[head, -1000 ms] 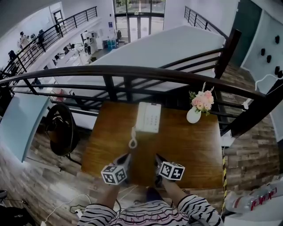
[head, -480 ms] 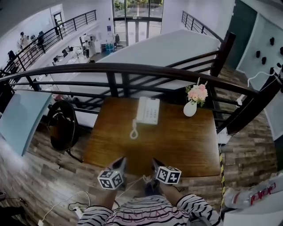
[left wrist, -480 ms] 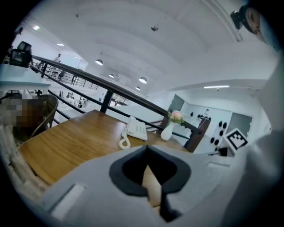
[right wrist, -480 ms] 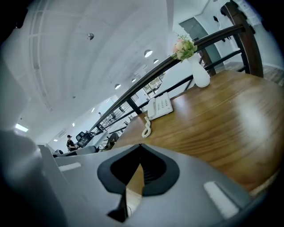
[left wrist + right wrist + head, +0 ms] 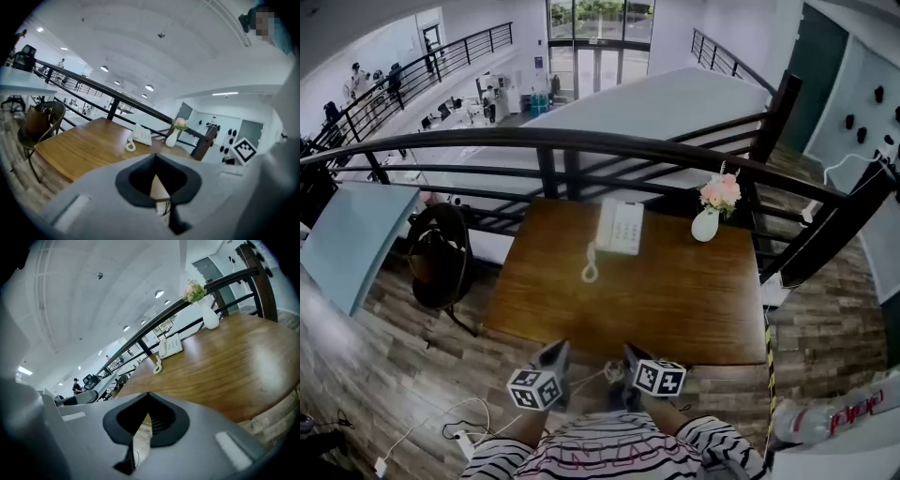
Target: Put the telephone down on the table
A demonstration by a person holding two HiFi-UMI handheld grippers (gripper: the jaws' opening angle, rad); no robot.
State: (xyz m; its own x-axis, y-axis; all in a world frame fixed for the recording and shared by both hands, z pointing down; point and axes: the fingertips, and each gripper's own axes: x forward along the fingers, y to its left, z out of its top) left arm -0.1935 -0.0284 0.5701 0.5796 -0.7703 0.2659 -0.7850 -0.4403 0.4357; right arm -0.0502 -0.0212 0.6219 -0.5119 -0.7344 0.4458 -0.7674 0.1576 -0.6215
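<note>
A white telephone (image 5: 620, 226) rests flat at the far edge of the brown wooden table (image 5: 666, 300), its coiled cord (image 5: 590, 269) trailing toward me. It shows small in the left gripper view as the telephone (image 5: 142, 134) and in the right gripper view as the telephone (image 5: 170, 345). My left gripper (image 5: 556, 357) and right gripper (image 5: 635, 358) hover side by side just off the table's near edge, both shut and empty, well short of the phone.
A white vase of pink flowers (image 5: 712, 207) stands at the table's far right. A dark railing (image 5: 581, 143) runs behind the table. A black chair (image 5: 441, 258) sits to the left. Cables (image 5: 469, 427) lie on the wood floor near my feet.
Both grippers have drawn back from over the table's near part to just off its front edge. The telephone stays where it lies.
</note>
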